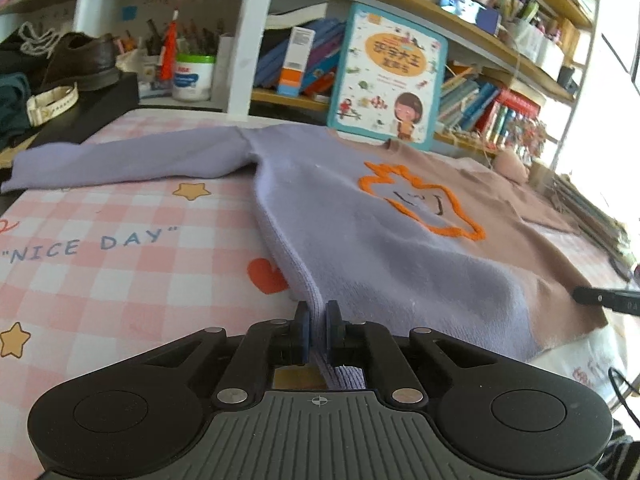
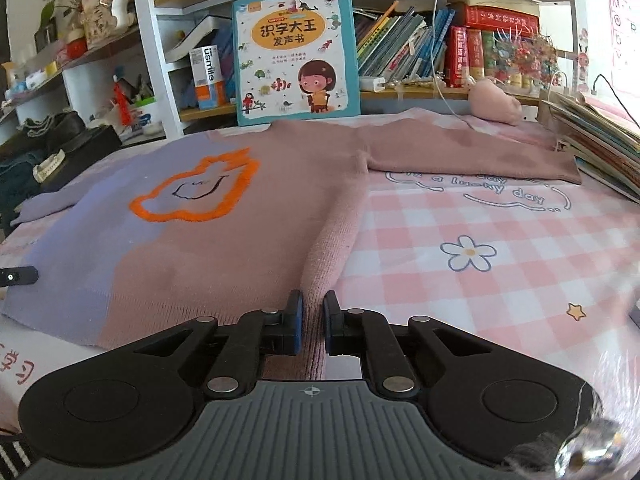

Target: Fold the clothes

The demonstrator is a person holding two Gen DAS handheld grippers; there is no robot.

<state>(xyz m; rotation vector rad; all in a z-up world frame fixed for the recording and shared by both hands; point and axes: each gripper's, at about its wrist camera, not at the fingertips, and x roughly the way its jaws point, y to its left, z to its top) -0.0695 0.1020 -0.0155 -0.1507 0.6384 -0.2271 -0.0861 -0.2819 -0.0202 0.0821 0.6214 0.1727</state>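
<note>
A knit sweater, lilac on one half (image 1: 340, 216) and dusty pink on the other (image 2: 248, 236), lies spread flat on the bed, with an orange outlined figure on the chest (image 2: 196, 192). My left gripper (image 1: 317, 312) is shut on the sweater's lilac bottom corner. My right gripper (image 2: 313, 304) is shut on the pink bottom corner. The lilac sleeve (image 1: 120, 160) stretches out to the left and the pink sleeve (image 2: 472, 152) to the right. A tip of the other gripper shows at each view's edge (image 1: 600, 298).
The bed has a pink checked sheet (image 1: 100, 248) with stars and lettering. A children's book (image 2: 296, 52) leans on crowded shelves behind the collar. A pile of books (image 2: 600, 140) sits at the right. A shoe (image 1: 80, 60) on a black box sits at the left.
</note>
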